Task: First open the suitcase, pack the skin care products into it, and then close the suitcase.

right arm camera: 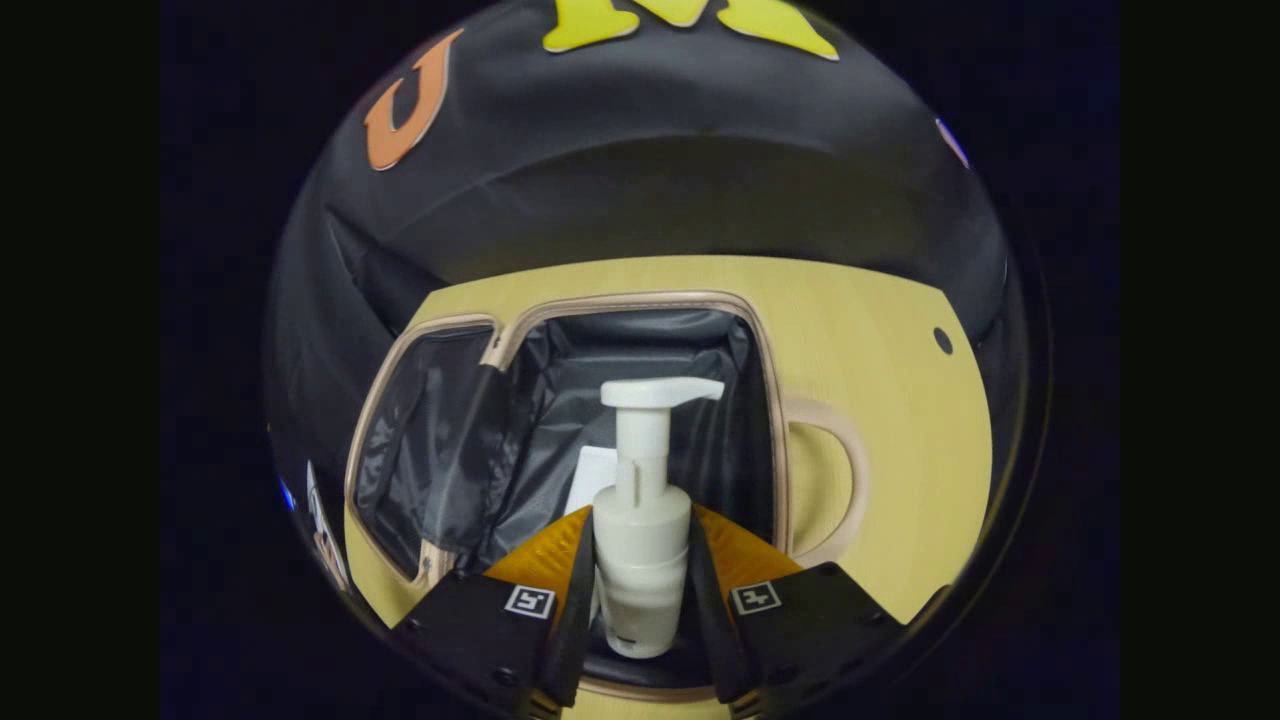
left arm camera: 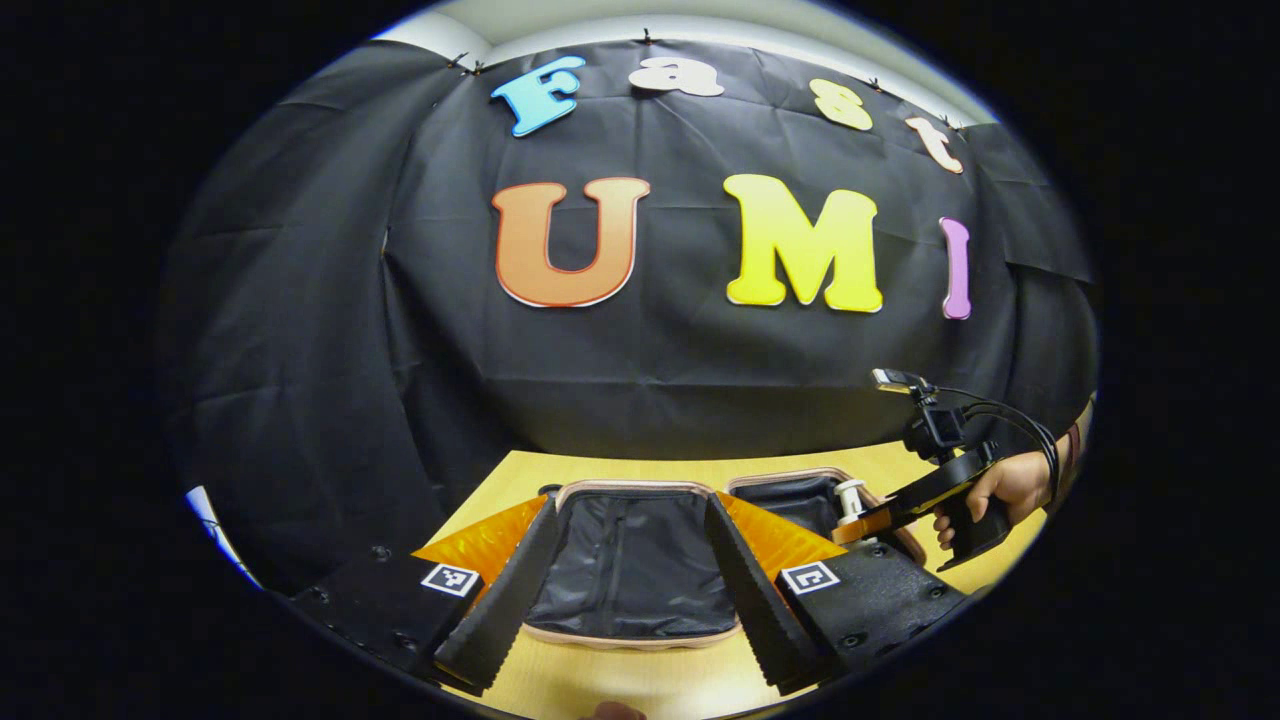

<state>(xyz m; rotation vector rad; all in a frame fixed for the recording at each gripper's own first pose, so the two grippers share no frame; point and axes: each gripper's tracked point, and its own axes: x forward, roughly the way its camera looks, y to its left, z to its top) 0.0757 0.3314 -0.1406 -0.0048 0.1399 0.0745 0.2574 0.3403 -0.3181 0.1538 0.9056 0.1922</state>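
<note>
The suitcase [left arm camera: 635,570] lies open on the table, showing black lining and a pale rim. My left gripper [left arm camera: 630,505] hangs open just in front of its near half, nothing between the fingers. Farther right, a hand [left arm camera: 1010,480] holds my right gripper [left arm camera: 865,520] over the other half. In the right gripper view, my right gripper [right arm camera: 640,520] is shut on a white pump bottle [right arm camera: 640,450], upright above the suitcase's deep compartment [right arm camera: 660,345]. A white item [right arm camera: 592,480] lies in that compartment behind the bottle. The lid half [right arm camera: 420,440] lies flat to the left.
The wooden table [right arm camera: 880,400] has free surface to the right of the suitcase handle [right arm camera: 845,470]. A small dark hole [right arm camera: 943,340] marks the tabletop farther right. The black cloth wall stands close behind the table's far edge.
</note>
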